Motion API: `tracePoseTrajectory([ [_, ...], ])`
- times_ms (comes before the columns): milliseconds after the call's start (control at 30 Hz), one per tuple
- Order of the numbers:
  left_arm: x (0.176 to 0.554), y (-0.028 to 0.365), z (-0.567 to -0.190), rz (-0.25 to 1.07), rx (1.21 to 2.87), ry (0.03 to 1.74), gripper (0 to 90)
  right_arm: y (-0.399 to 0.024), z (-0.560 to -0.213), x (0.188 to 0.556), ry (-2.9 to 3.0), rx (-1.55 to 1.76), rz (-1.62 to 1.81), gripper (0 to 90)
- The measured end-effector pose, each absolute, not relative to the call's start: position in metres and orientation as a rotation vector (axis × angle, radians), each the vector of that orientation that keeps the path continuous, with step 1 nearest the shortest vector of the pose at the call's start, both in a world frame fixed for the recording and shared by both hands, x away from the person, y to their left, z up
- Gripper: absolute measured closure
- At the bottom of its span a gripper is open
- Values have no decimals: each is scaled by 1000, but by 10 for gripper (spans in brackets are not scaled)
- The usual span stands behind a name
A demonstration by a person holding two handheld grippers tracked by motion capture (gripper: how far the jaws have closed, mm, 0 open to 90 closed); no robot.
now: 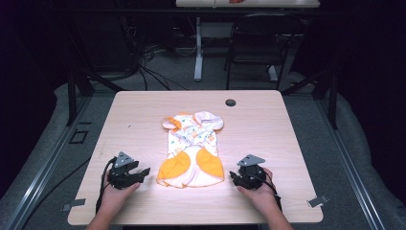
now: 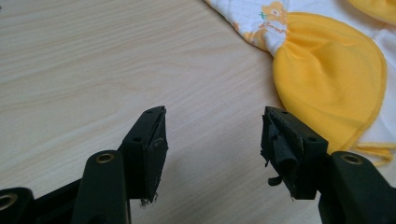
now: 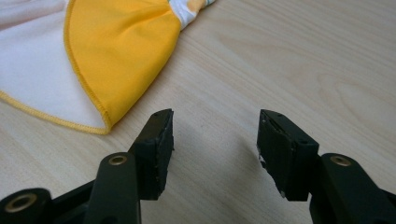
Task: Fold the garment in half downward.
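Baby clothes point(image 1: 192, 149) lay flat on the table point(image 1: 268, 120), between the two grippers, with the long axis going away from the person. The left gripper point(image 1: 143, 171) had its jaws released and held nothing; the yellow part point(image 2: 327, 84) was ahead of them, toward the right jaw. The right gripper point(image 1: 233, 175) was also released and empty, and the yellow part point(image 3: 121, 51) was ahead, toward its left jaw. Both grippers stood just beside the near hem, about equally near, so probably each one could take its own corner.
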State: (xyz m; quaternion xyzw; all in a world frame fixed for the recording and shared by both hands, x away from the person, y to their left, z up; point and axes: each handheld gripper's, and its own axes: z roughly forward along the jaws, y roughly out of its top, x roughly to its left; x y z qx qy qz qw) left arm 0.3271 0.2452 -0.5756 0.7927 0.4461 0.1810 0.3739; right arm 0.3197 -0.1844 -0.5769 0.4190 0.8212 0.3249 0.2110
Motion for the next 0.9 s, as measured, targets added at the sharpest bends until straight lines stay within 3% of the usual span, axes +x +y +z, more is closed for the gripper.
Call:
tracePoseTrajectory([
  [267,327,236,-577,395,2018,1126,474,-178,-572,320,2348,1171,1012,536],
  [400,332,224,-574,329,2034,1098,503,-170,-569,326,2380,1164,993,534],
  [567,346,203,-566,345,2098,1065,536,-154,-563,341,2416,1154,973,547],
  [800,368,174,-559,343,2123,1047,584,-130,-554,365,2427,1120,961,655],
  [900,373,166,-560,334,2116,1046,648,-120,-555,374,2446,1100,946,727],
])
